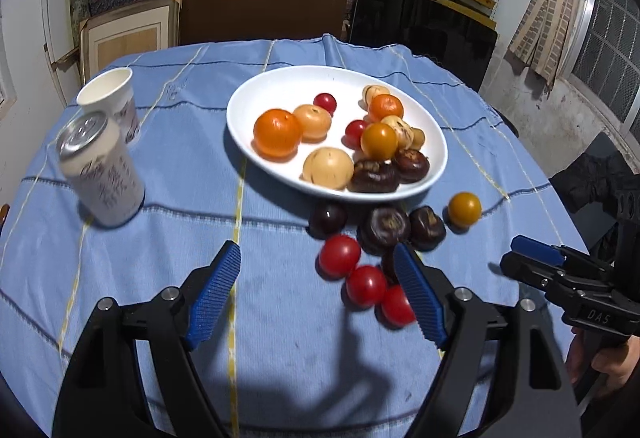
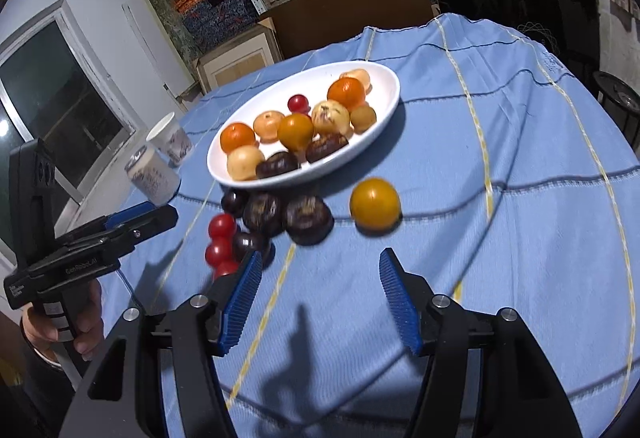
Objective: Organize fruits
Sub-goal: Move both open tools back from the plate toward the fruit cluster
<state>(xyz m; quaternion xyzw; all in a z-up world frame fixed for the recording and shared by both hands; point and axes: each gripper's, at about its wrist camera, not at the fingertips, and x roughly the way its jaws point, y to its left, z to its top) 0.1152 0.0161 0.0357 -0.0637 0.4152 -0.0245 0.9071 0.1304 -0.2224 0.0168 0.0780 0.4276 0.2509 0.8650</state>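
A white oval plate point(image 1: 248, 94) point(image 2: 384, 106) holds oranges, tan fruits, small red and yellow tomatoes and dark chestnuts. On the blue cloth in front of it lie three red tomatoes point(image 1: 339, 255) point(image 2: 221, 227), several dark chestnuts point(image 1: 385, 228) point(image 2: 308, 218) and a yellow tomato point(image 1: 464, 209) point(image 2: 375, 203). My left gripper point(image 1: 316, 252) is open over the cloth, its right finger just in front of the red tomatoes, nothing gripped. My right gripper point(image 2: 320, 256) is open too, short of the yellow tomato and the chestnuts. Each gripper also shows at the edge of the other's view, the right gripper point(image 1: 532, 250) and the left gripper point(image 2: 160, 214).
A pale drink can point(image 1: 102, 166) point(image 2: 152, 178) and a white paper cup point(image 1: 112, 98) point(image 2: 170, 140) stand left of the plate. The blue tablecloth point(image 1: 180, 222) drapes a round table. Behind it are a dark chair point(image 1: 420, 26) and stacked shelves.
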